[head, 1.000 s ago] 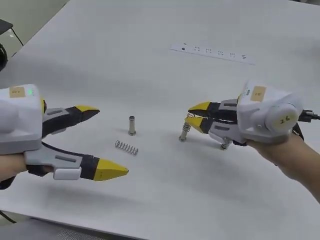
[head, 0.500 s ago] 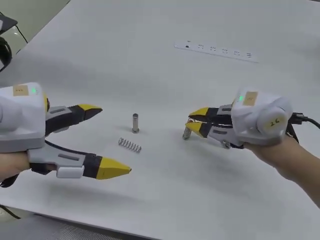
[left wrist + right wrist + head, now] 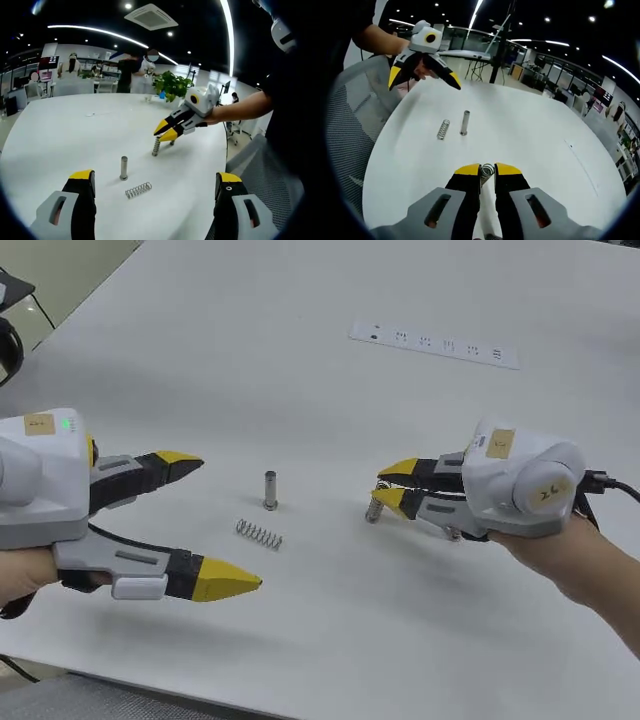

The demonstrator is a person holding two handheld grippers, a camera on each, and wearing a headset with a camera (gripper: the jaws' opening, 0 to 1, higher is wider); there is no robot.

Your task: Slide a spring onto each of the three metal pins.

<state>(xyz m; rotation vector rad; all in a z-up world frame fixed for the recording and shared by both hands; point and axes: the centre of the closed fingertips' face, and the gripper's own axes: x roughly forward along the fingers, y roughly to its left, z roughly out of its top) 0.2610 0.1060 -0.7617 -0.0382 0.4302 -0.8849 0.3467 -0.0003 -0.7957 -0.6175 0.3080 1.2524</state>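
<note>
Steel pins, status, all placed from the bare pin (image 3: pixel 270 490) standing upright mid-worktop.

1. The bare pin has nothing on it. A loose spring (image 3: pixel 259 533) lies flat on the white worktop (image 3: pixel 300 380) just beside it, on the person's side, apparently not touching. Not done.

2. The second pin (image 3: pixel 372 512), to the right of the bare pin and well apart from it, has coils over most of its shaft and leans a little. The right gripper (image 3: pixel 393 485) is on it with jaws nearly closed. In the right gripper view the top of the fitted spring (image 3: pixel 487 172) sits in the narrow gap between the yellow tips, so I read that as a light pinch on the spring's upper end. I can't tell if the spring is seated all the way down.

3. The third pin (image 3: pixel 455 533) is a small grey thing further right again, tucked under the right gripper's body. It's too hidden to say whether it has a spring.

The left gripper (image 3: pixel 205 520) hovers left of the bare pin, jaws spread wide, holding nothing. In the left gripper view the bare pin and the loose spring lie ahead, between its two jaws.

My call: one spring is on or nearly on, one is clearly outstanding, one unknown. What's likely left is to finish seating the fitted spring, then lift the loose spring and thread it over the bare pin. The left gripper looks best placed for that.

The power strip (image 3: pixel 435 345) on the far side of the bare pin isn't involved.
</note>
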